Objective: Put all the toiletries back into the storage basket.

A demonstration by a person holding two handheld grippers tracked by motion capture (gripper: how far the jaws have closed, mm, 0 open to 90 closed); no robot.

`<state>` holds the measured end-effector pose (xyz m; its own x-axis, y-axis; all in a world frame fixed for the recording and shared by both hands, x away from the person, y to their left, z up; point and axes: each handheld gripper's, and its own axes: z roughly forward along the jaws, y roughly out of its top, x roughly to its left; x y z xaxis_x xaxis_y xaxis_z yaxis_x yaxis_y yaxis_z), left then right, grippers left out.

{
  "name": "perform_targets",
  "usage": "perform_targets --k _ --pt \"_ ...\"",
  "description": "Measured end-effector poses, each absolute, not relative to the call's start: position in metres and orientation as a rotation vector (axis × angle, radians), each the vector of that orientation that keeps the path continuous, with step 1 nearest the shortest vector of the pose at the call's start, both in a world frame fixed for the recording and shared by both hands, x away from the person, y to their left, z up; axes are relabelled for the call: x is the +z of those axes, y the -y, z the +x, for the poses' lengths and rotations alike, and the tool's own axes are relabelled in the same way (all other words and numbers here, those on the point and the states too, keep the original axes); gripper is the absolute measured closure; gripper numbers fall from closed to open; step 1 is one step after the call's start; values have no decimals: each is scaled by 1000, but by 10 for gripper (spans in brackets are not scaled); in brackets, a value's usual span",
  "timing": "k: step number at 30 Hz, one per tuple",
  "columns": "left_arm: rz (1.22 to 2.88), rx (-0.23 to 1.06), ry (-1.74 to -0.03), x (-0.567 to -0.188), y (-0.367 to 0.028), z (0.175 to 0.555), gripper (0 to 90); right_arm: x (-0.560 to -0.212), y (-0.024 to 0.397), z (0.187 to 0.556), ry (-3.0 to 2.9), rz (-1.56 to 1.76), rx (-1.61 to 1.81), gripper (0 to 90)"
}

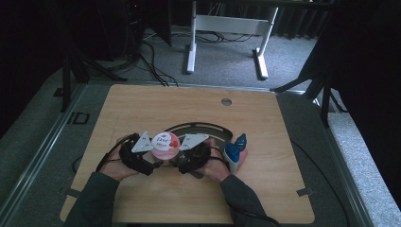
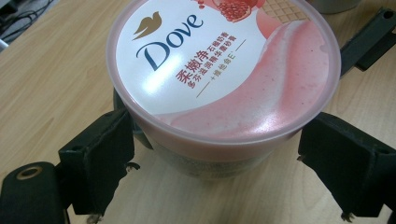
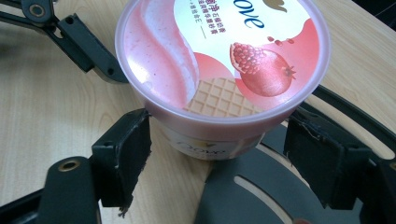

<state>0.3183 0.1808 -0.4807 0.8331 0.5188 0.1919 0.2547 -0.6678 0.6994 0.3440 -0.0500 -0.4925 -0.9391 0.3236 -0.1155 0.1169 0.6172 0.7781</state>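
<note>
A round Dove tub [image 1: 165, 145] with a pink and white lid stands upright on the wooden table [image 1: 142, 104], between my two grippers. My left gripper [image 1: 152, 156] comes at it from the left. In the left gripper view its jaws [image 2: 222, 168] stand open on either side of the tub [image 2: 219, 70], with small gaps. My right gripper [image 1: 178, 156] comes from the right. In the right gripper view it [image 3: 223, 156] is open too: one pad [image 3: 123, 154] rests against the tub wall [image 3: 210, 144] and the other stands off it.
A dark grey curved slotted piece [image 1: 198, 126] lies flat just behind and right of the tub, also in the right gripper view [image 3: 252, 186]. A blue and white object [image 1: 235, 151] sits by the right hand. White desk legs [image 1: 191, 47] stand beyond the table.
</note>
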Motion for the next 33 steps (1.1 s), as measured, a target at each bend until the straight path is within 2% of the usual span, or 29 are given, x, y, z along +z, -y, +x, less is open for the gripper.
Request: perform_targets --k 33 --pt "2346 469 -585 -480 -176 354 111 -492 45 365 -2557 502 1178 230"
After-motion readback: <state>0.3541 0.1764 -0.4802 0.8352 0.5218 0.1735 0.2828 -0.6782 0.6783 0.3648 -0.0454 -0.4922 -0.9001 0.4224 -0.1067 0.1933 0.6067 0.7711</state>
